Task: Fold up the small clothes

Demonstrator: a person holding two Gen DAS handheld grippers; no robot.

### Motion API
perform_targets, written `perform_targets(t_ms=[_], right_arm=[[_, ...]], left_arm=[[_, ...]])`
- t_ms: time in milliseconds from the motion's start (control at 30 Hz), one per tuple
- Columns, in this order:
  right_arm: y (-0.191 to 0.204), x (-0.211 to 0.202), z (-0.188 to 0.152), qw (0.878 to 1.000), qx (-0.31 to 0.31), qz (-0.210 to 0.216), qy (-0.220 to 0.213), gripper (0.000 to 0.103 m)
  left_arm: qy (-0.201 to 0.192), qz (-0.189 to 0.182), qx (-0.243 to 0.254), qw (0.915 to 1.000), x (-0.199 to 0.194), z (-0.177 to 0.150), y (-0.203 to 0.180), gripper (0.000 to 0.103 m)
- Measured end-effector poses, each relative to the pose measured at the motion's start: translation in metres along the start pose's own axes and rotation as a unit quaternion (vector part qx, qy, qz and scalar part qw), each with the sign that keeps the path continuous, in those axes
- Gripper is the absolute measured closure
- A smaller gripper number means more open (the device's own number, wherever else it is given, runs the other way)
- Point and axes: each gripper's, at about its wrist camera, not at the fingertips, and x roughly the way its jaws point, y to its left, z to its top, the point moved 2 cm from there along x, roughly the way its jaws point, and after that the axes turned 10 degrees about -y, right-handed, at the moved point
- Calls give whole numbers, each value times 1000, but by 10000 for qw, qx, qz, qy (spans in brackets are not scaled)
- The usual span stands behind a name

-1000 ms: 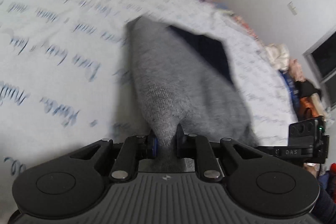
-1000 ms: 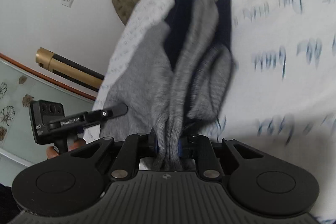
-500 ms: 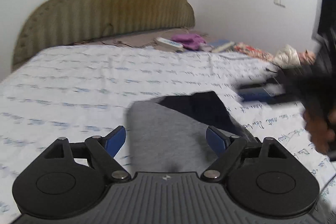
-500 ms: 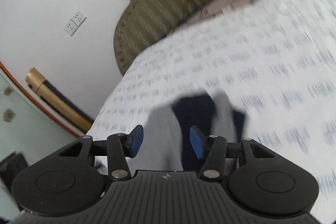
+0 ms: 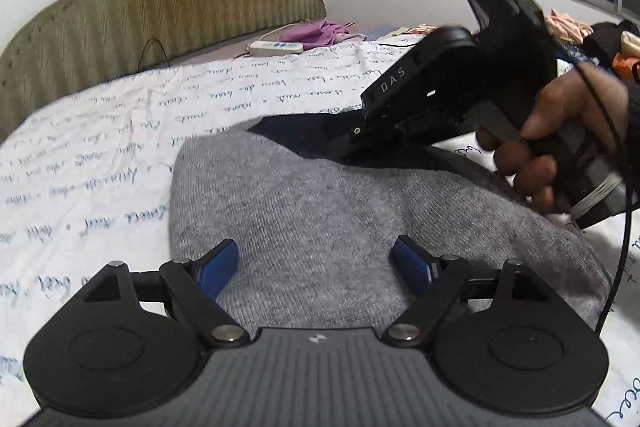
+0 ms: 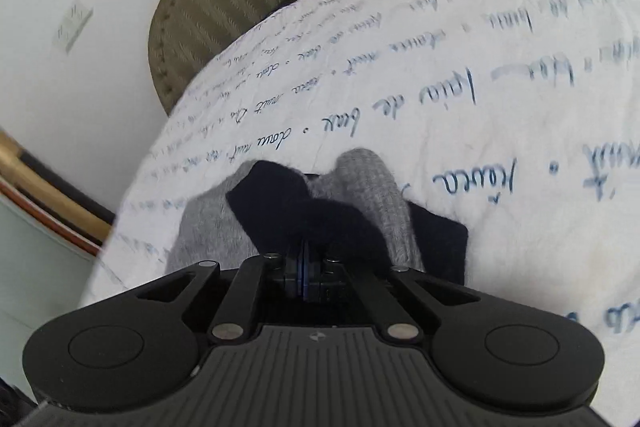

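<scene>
A grey knit garment (image 5: 320,195) with a dark navy part (image 5: 304,125) lies flat on the white printed bed sheet (image 5: 100,147). My left gripper (image 5: 316,247) hovers open just over its near grey edge, nothing between the blue pads (image 5: 224,263). My right gripper (image 6: 304,247) is closing, pads together, with navy cloth (image 6: 288,199) bunched up at its tips; a grey fold (image 6: 368,187) lies beside it. In the left wrist view the right gripper (image 5: 354,131), held by a hand (image 5: 560,131), points down into the navy part at the garment's far side.
An olive padded headboard (image 5: 180,7) stands behind the bed. A white power strip (image 5: 276,47) and a purple cloth (image 5: 316,31) lie near it. Loose clothes (image 5: 568,23) are piled at the far right under a window. A cable (image 5: 624,227) hangs from the right gripper.
Both grippers let go of the grey garment, which now lies on the bed. The left stays open over it. The right swung to the far side and shut at the navy cloth.
</scene>
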Motion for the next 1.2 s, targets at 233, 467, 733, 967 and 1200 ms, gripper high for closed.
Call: perform_targets(t_ms=[233, 467, 733, 967, 1200], right_arm=[[54, -87, -17, 9962, -385, 573, -537, 47], [52, -87, -81, 9955, -832, 442, -44, 73], [44, -86, -79, 9962, -838, 222, -115, 97], [71, -121, -75, 9947, -895, 315, -401, 65], [47, -104, -102, 9933, -1132, 77, -206, 92]], left_arm=[[51, -145, -283, 9995, -56, 3, 3, 17], [287, 185, 1, 9994, -46, -12, -10, 12], [389, 319, -209, 9985, -42, -20, -4, 6], [474, 329, -570, 9967, -43, -25, 3, 5], [473, 302, -683, 9961, -44, -28, 4, 5]])
